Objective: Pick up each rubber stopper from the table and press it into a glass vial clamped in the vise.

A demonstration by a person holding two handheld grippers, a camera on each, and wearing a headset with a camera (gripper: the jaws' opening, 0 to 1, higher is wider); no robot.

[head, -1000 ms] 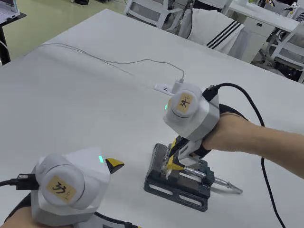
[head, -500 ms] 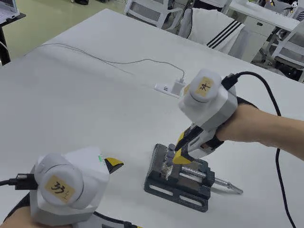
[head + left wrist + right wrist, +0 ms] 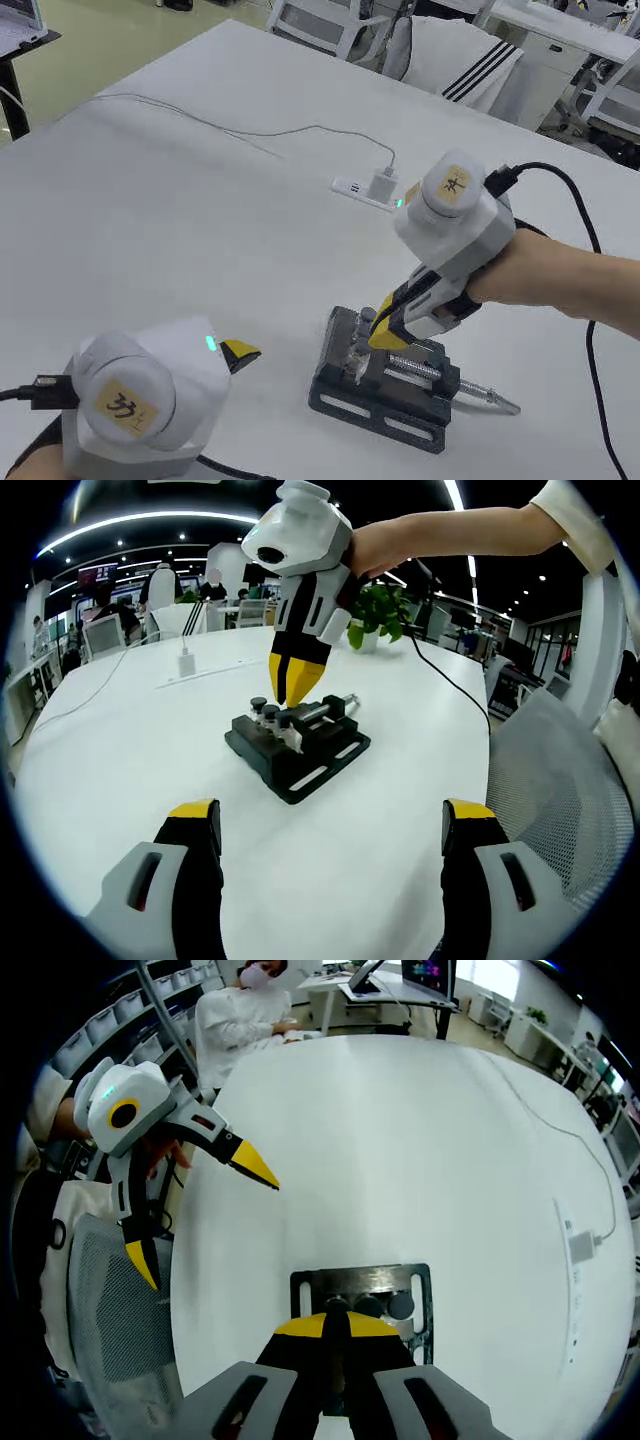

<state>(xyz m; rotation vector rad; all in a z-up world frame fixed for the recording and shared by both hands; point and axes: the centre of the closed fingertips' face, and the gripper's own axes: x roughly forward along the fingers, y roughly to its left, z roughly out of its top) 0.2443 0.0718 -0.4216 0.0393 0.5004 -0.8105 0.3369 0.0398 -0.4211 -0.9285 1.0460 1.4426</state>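
Observation:
A black vise [image 3: 372, 400] stands on the white table and clamps a short row of glass vials [image 3: 356, 345] with dark rubber stoppers [image 3: 369, 1306] in their mouths. My right gripper [image 3: 384, 336] hangs tilted just above the vials, its yellow jaws shut with nothing visible between them. The right gripper view looks down past those shut jaws [image 3: 335, 1326] onto the vise [image 3: 360, 1282]. My left gripper [image 3: 238, 353] stays low at the near left, well apart from the vise. Its jaws [image 3: 330, 820] stand wide open and empty, facing the vise [image 3: 300, 748] and the right gripper [image 3: 295, 685].
The vise's metal screw handle [image 3: 486, 399] sticks out to the right. A white power strip with a charger [image 3: 366, 187] lies farther back, its thin cable [image 3: 200, 122] running left. Chairs and a draped jacket [image 3: 450, 55] stand beyond the table's far edge.
My right gripper has lifted up and to the right off the vise, uncovering the stoppered vials. The left gripper has stayed roughly where it was.

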